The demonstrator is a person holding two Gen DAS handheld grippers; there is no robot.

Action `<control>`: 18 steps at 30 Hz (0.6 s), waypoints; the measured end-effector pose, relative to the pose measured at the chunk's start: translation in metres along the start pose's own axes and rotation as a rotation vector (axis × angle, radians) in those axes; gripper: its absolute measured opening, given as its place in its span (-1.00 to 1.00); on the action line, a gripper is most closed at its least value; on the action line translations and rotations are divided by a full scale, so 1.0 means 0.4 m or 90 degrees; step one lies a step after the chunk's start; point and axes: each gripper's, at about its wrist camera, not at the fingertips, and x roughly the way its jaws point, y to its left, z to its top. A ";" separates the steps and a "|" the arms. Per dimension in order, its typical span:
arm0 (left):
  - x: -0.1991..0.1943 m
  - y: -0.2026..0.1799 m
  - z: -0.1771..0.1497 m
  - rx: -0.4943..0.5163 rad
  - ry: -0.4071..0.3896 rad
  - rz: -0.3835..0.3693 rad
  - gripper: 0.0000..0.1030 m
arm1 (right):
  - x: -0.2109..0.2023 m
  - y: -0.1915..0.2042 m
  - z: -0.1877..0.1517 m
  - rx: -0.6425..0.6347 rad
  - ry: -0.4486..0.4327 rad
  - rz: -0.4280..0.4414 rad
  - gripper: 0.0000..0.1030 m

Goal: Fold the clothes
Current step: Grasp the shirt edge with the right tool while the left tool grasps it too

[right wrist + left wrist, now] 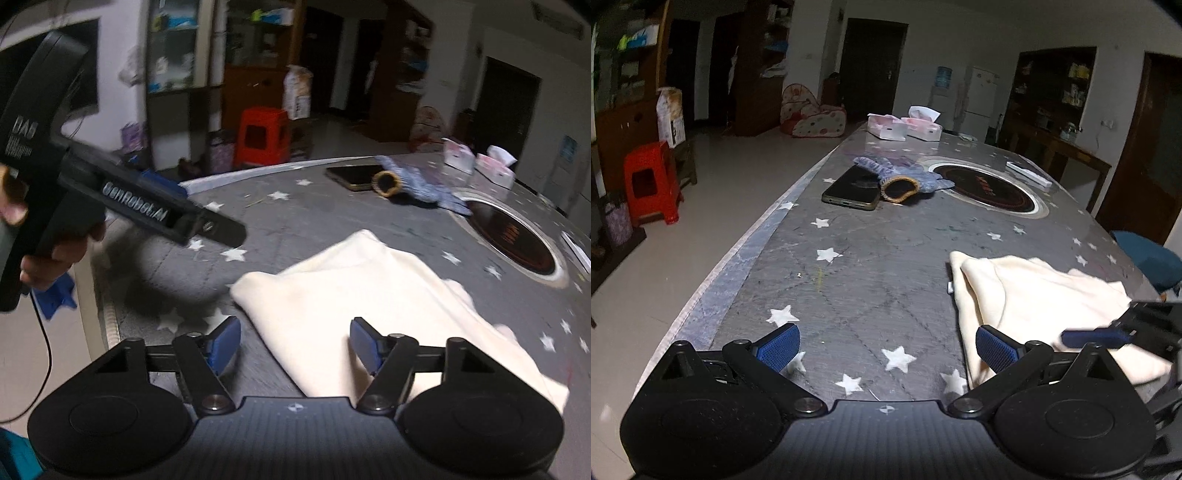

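Note:
A cream garment (1034,295) lies folded on the grey star-patterned tabletop (868,266), at the right in the left wrist view. It also shows in the right wrist view (369,295), just ahead of the fingers. My left gripper (888,347) is open and empty above the table, left of the garment. Its right finger (995,349) overlaps the garment's left edge. My right gripper (295,345) is open and empty over the garment's near corner. The right gripper shows at the right edge of the left wrist view (1108,332). The left gripper's body (110,199) shows at the left of the right wrist view.
A phone (851,188) and a knitted glove (905,177) lie mid-table. A round inset hotplate (986,188) sits beyond them. Tissue boxes (905,127) stand at the far end. A red stool (652,181) stands on the floor to the left. The table's left edge (738,251) is close.

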 end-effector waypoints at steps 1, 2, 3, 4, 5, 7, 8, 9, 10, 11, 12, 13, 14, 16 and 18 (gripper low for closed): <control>0.002 0.005 0.003 -0.007 0.001 -0.005 1.00 | 0.010 0.010 0.004 -0.014 0.003 0.003 0.10; 0.004 0.008 0.005 -0.014 0.003 -0.011 1.00 | 0.020 0.020 0.008 -0.028 0.006 0.005 0.05; 0.005 0.011 0.008 -0.021 0.005 -0.017 1.00 | 0.028 0.026 0.010 -0.037 0.009 0.006 -0.06; 0.006 0.012 0.010 -0.026 0.006 -0.024 1.00 | 0.036 0.032 0.013 -0.044 0.011 0.006 -0.09; 0.006 0.011 0.011 -0.028 0.006 -0.031 1.00 | 0.042 0.037 0.014 -0.051 0.013 0.002 -0.11; 0.008 0.007 0.015 -0.035 0.007 -0.051 1.00 | 0.050 0.045 0.017 -0.064 0.016 -0.005 -0.27; 0.009 0.005 0.017 -0.040 0.008 -0.063 1.00 | 0.050 0.048 0.018 -0.068 0.015 -0.007 -0.32; 0.010 0.003 0.019 -0.048 0.009 -0.077 1.00 | 0.050 0.047 0.019 -0.068 0.013 -0.009 -0.45; 0.013 0.000 0.022 -0.058 0.011 -0.093 1.00 | 0.049 0.043 0.020 -0.065 0.010 -0.010 -0.55; 0.016 -0.003 0.025 -0.067 0.014 -0.105 1.00 | 0.047 0.038 0.021 -0.060 0.007 -0.010 -0.60; 0.020 -0.006 0.027 -0.077 0.018 -0.117 1.00 | 0.043 0.031 0.021 -0.051 0.002 -0.008 -0.65; 0.025 -0.008 0.031 -0.090 0.023 -0.130 1.00 | 0.038 0.024 0.021 -0.040 -0.004 -0.004 -0.73; 0.032 -0.011 0.034 -0.104 0.029 -0.142 1.00 | 0.033 0.018 0.021 -0.030 -0.009 0.000 -0.74; 0.045 -0.014 0.040 -0.133 0.041 -0.165 1.00 | 0.019 0.001 0.021 -0.001 -0.020 0.011 -0.78; 0.058 -0.013 0.046 -0.164 0.054 -0.188 1.00 | 0.003 -0.018 0.022 0.029 -0.033 0.022 -0.79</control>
